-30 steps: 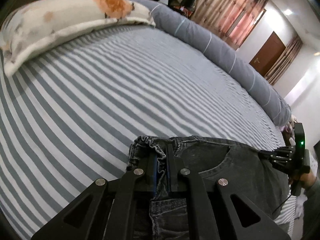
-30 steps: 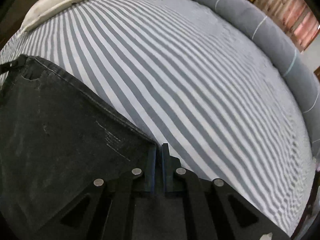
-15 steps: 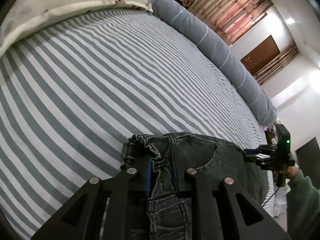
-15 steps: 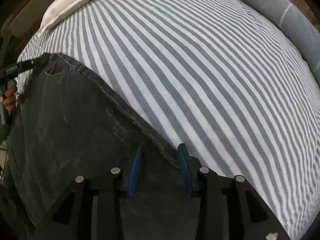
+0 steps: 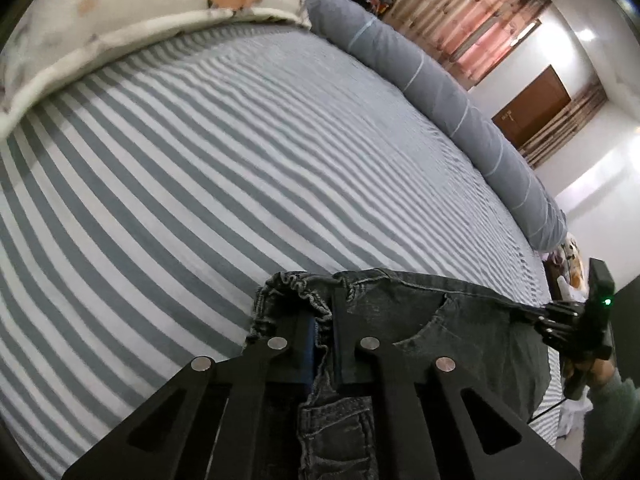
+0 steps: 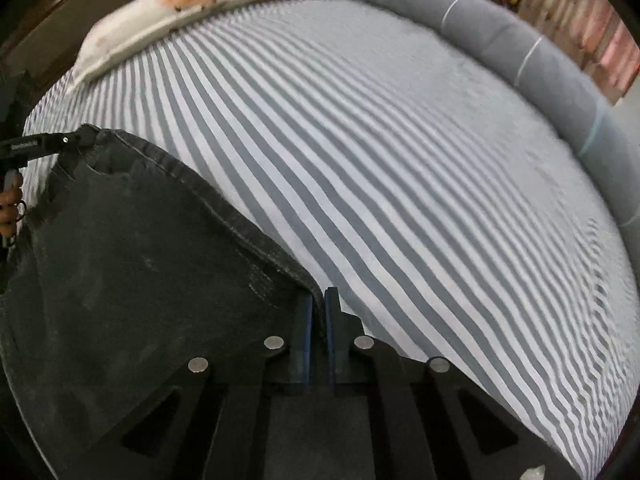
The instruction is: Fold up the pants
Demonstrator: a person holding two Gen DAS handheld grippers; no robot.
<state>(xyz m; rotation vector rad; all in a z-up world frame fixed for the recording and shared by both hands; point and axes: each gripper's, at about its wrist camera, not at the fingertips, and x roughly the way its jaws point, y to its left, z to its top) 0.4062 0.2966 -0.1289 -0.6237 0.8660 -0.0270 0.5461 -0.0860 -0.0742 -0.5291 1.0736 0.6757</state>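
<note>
I hold the left claw (image 5: 322,334) clamped on the gathered waistband corner of the dark grey denim pants (image 5: 460,340). The right claw (image 6: 318,320) pinches the opposite edge. The fabric spans between both claws, above the grey-and-white striped bed sheet (image 5: 200,200).

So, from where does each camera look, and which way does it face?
Left wrist: sits on the left gripper, looks across the bed; shows the jaws shut on the pants, right gripper beyond.
Right wrist: sits on the right gripper, shut on the pants' edge; left gripper at far left.
Shared: pants, bed, pillow.
</note>
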